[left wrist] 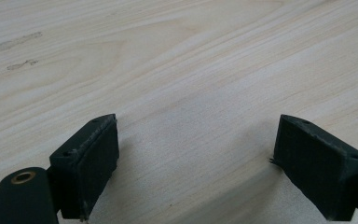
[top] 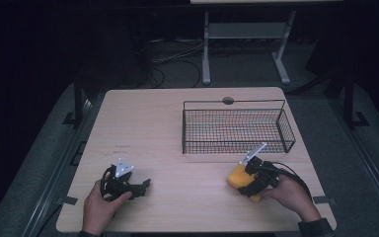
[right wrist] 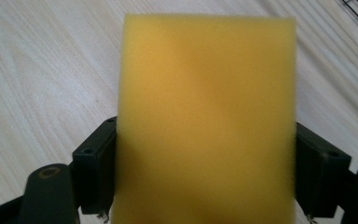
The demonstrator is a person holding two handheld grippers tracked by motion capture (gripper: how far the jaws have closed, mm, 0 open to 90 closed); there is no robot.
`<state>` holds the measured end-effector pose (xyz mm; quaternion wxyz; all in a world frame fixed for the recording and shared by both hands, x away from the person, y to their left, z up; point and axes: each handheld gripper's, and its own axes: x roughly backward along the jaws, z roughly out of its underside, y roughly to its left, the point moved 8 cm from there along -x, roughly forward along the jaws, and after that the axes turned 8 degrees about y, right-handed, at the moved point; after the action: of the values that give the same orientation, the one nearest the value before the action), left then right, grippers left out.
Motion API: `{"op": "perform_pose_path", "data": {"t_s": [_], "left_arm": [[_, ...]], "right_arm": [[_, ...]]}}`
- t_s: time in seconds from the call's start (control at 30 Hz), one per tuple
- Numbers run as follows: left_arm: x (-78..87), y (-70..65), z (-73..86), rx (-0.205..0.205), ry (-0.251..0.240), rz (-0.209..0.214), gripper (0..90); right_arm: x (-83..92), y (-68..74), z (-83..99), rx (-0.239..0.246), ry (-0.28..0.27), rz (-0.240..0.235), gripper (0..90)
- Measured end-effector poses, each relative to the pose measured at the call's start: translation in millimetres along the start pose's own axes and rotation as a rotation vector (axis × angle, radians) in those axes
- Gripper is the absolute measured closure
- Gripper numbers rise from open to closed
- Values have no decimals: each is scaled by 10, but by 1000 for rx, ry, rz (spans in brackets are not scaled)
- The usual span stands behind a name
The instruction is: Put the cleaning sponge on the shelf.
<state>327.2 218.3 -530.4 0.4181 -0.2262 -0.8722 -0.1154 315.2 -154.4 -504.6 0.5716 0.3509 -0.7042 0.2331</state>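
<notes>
Sponge (right wrist: 207, 121), yellow, pinched between right gripper (top: 250, 178) jaws, just in front of wire basket (top: 237, 129); left gripper (top: 140, 186) jaws spread, well left of basket, over table (top: 168, 123)

The soft yellow rectangular foam sponge (right wrist: 207, 121) is blurred in the right gripper view and runs off the bottom edge; in the high view the right claw (top: 247, 181) covers much of it, and darkness swallows the surroundings beyond the pale wooden surface (top: 148, 123)
</notes>
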Motion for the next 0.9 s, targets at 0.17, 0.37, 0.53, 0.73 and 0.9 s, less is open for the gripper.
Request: {"op": "perform_pose_path", "data": {"t_s": [0.17, 0.37, 0.53, 0.73, 0.9], "left_arm": [[0, 0, 0, 0, 0, 0, 132], [0, 0, 0, 0, 0, 0, 132], [0, 0, 0, 0, 0, 0, 132], [0, 0, 0, 0, 0, 0, 132], [0, 1, 0, 0, 0, 0, 132]], "right_arm": [[36, -42, 41, -7, 2, 4, 220], [93, -107, 83, -22, -1, 9, 221], [152, -167, 119, -43, -11, 13, 221], [226, -252, 168, -65, -22, 21, 221], [285, -317, 210, -86, -30, 29, 221]]}}
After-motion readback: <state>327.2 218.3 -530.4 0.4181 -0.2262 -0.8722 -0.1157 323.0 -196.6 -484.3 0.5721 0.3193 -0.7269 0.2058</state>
